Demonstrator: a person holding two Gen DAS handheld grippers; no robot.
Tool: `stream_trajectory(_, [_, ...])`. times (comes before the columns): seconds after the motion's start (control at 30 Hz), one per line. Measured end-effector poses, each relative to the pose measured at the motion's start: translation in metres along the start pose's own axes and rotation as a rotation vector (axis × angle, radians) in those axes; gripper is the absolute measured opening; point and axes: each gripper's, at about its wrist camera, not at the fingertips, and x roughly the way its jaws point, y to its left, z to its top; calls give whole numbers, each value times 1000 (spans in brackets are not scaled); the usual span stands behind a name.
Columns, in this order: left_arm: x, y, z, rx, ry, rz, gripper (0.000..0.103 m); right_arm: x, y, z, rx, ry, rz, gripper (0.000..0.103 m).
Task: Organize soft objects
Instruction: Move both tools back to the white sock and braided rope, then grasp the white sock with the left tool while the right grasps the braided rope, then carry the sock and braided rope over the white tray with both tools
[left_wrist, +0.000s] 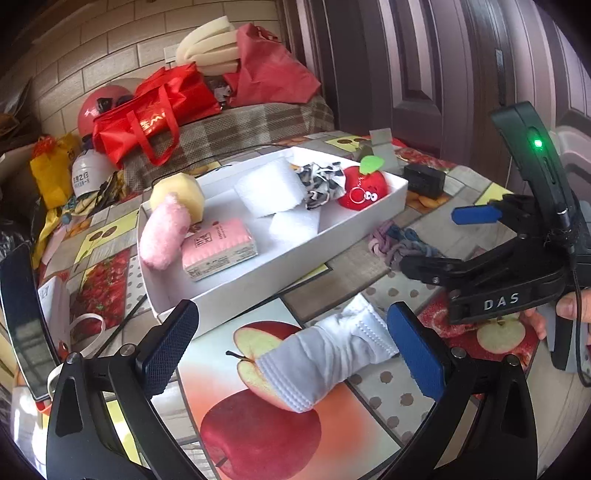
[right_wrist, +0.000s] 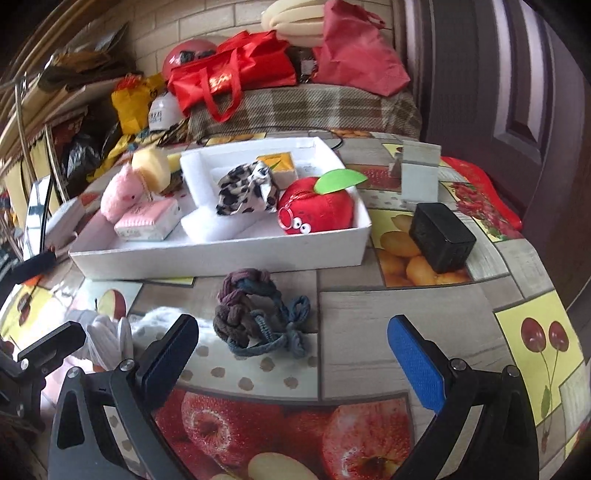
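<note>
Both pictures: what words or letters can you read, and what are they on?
"DAS": white letters on the right gripper.
Red bag: gold print, not readable.
Pink tissue pack: print too small to read.
White helmet: print too blurred to read.

Black right gripper (left_wrist: 439, 240) marked "DAS", green light, blue-padded jaws, silver screws.

Both views are evenly lit by soft daylight, with shadows faint and short. The glossy tablecloth (right_wrist: 369, 306) throws pale glare at about 9 o'clock in the right wrist view. Strong fisheye bending curves the brick wall (left_wrist: 110, 55) and door (left_wrist: 424, 74); black vignette fills the corners. The centre is sharp, the edges slightly smeared. A green lamp (left_wrist: 538, 143) glows at 2 o'clock.
</note>
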Motion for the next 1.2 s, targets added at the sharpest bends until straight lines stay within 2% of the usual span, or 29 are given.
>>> stream_trajectory(0.17, [18,3,0,-10,90,-76,103,10,16,4,-84,24,-51,102])
stream_trajectory(0.27, [30,5,-1,-22,159,-106,103,19,15,8,-87,59,-46,99])
stream_trajectory(0.37, [38,-1,-3,-10,207,-125,97,31,10,9,-59,121,-3,82])
stream_trajectory(0.4, [39,-3,-4,-1,211,-127,84,31,6,9,-42,116,26,74])
stream_trajectory(0.43, [39,-5,-4,10,213,-127,65,29,5,9,-30,110,31,60])
stream_trajectory(0.47, [38,-7,-4,17,213,-130,55,28,4,9,-26,104,34,55])
stream_trajectory(0.53, [36,-8,-4,23,200,-138,49,24,7,8,-36,93,44,29])
stream_trajectory(0.63, [27,-4,-2,11,157,-136,47,20,14,8,-67,74,40,26])
stream_trajectory(0.77, [11,5,-1,-29,74,-102,47,3,15,9,-77,-26,40,25])
stream_trajectory(0.97, [-29,12,-5,-94,-130,69,47,-42,1,0,8,-267,-8,26])
stream_trajectory(1.03, [-35,13,-7,-133,-145,74,47,-50,-2,-6,40,-276,6,26])
stream_trajectory(1.1, [-43,9,-9,-141,-177,117,47,-62,-2,-14,55,-298,14,26])
stream_trajectory(1.2, [-50,-1,-12,-151,-200,140,47,-77,8,-22,35,-334,10,26])
